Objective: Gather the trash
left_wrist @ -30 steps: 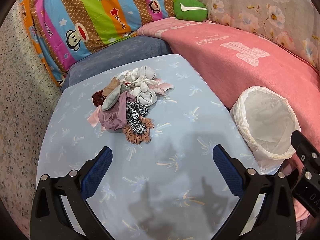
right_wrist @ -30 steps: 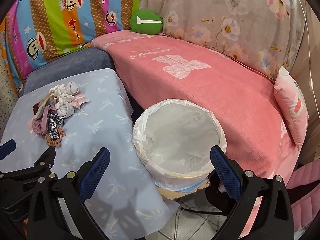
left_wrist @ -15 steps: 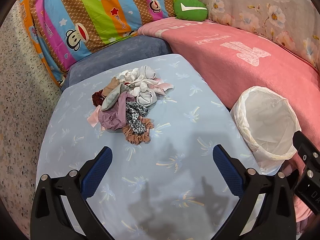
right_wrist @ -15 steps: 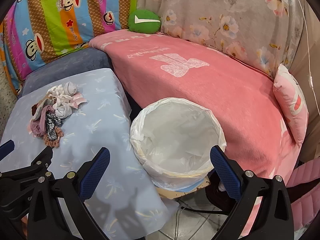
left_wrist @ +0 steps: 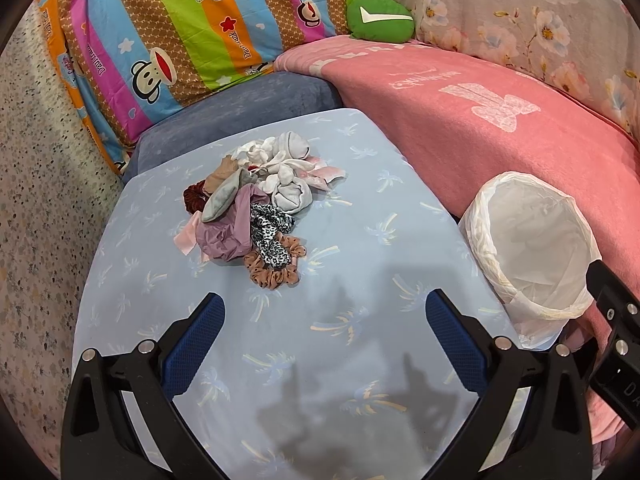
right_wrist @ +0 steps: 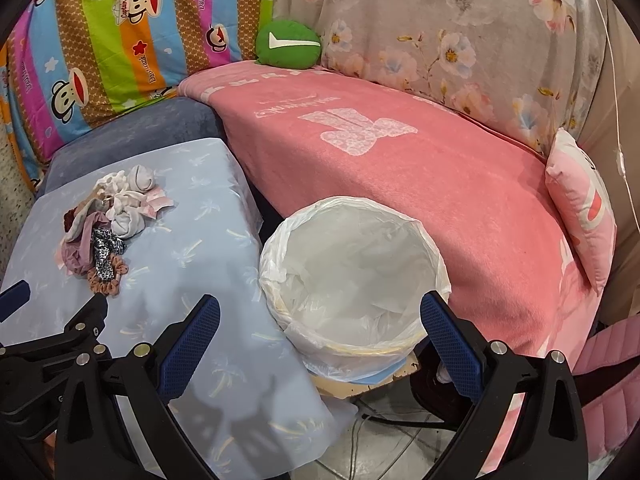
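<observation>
A pile of cloth scraps and scrunchies (left_wrist: 260,208) lies on the light blue table cover (left_wrist: 352,208); it also shows in the right wrist view (right_wrist: 108,224). A brown dotted scrunchie (left_wrist: 272,270) is its nearest piece. A bin lined with a white bag (left_wrist: 532,240) stands right of the table, and fills the middle of the right wrist view (right_wrist: 352,280). My left gripper (left_wrist: 324,320) is open and empty over the table, short of the pile. My right gripper (right_wrist: 320,320) is open and empty, above the bin's near rim.
A pink blanket (right_wrist: 400,152) covers the sofa behind the bin. A striped cartoon cushion (left_wrist: 180,28), a green pillow (left_wrist: 380,18) and a pink pillow (right_wrist: 584,208) lie on it. Cables run over the floor (right_wrist: 380,440) below the bin.
Both grippers have shifted only slightly; the right one has drifted a little closer over the bin. Both stay open and empty.
</observation>
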Motion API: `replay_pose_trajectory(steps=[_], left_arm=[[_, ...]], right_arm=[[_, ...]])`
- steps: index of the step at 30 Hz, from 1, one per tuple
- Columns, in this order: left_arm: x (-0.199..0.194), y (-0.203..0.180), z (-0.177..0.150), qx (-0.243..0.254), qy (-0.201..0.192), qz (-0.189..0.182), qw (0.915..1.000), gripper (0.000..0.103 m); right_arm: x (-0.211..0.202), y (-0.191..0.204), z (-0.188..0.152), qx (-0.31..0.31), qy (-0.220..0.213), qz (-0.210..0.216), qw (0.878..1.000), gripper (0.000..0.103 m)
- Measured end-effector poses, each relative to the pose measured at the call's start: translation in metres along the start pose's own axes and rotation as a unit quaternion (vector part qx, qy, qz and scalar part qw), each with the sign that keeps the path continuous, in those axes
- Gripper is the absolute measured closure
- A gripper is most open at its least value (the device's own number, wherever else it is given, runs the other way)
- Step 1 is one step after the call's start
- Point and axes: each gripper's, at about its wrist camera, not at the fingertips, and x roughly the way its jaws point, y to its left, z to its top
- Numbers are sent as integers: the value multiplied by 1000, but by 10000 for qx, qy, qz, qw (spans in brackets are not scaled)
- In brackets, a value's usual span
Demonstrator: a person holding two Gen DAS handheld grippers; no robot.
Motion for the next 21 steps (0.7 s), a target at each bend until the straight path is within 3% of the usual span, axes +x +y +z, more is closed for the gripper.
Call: replay_pose_trajectory(steps=[21], left_arm=[[-1, -2, 0, 9, -18, 3, 10000, 7]], right_arm=[[-1, 0, 0, 11, -16, 0, 10000, 5]])
